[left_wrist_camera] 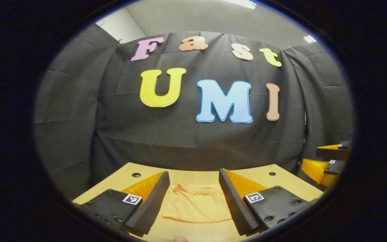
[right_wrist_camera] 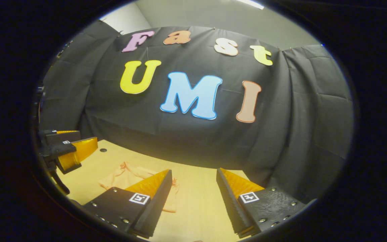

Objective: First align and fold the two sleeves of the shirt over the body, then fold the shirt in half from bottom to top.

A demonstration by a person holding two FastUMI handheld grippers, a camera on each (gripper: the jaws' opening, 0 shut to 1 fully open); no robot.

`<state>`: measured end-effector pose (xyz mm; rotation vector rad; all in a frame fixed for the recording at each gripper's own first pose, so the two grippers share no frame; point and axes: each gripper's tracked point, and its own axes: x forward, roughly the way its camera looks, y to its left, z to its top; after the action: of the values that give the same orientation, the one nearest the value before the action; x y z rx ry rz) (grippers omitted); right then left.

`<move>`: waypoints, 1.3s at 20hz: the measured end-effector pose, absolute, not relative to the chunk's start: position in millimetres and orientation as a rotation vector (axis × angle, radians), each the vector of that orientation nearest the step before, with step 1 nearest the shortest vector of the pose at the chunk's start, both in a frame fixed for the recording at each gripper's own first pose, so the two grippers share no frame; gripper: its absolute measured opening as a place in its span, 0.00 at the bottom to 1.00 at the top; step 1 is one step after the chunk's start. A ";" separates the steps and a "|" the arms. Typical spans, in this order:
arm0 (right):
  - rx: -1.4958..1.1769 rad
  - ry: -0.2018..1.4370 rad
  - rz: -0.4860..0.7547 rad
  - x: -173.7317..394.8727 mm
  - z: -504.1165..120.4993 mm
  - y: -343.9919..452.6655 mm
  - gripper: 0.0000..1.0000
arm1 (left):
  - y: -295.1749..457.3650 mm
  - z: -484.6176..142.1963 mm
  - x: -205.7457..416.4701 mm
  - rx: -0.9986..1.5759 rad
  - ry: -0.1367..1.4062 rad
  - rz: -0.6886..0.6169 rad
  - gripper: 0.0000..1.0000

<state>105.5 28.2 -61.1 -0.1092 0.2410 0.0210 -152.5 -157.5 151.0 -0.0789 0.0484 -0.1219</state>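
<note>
Orange shirt ahead, both grippers empty

Left gripper (left_wrist_camera: 193,201): jaws apart, empty, shirt (left_wrist_camera: 195,205) lying dead ahead on wooden table (left_wrist_camera: 281,179). Right gripper (right_wrist_camera: 193,201): jaws apart, empty, shirt off to its left. Left is nearer, by my read.

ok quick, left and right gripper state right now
Left gripper: open, holding nothing, above the shirt on the table.
Right gripper: open, holding nothing, to the right of the shirt.
</note>
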 end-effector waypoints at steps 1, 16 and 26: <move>-0.102 0.244 0.016 103.1 -61.1 27.7 0.82 | -159.0 151.2 -153.9 -0.078 0.051 -0.128 0.95; -0.071 0.246 -0.010 96.9 -59.5 31.1 0.82 | -151.1 155.2 -165.0 -0.032 0.056 -0.159 0.96; -0.075 0.262 -0.036 92.3 -65.0 37.8 0.96 | -137.1 152.5 -164.6 -0.017 0.067 -0.190 0.95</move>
<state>92.3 37.8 -65.0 -0.0748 0.2616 -0.0355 -164.6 -137.1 152.5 -0.0172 0.0673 -0.1903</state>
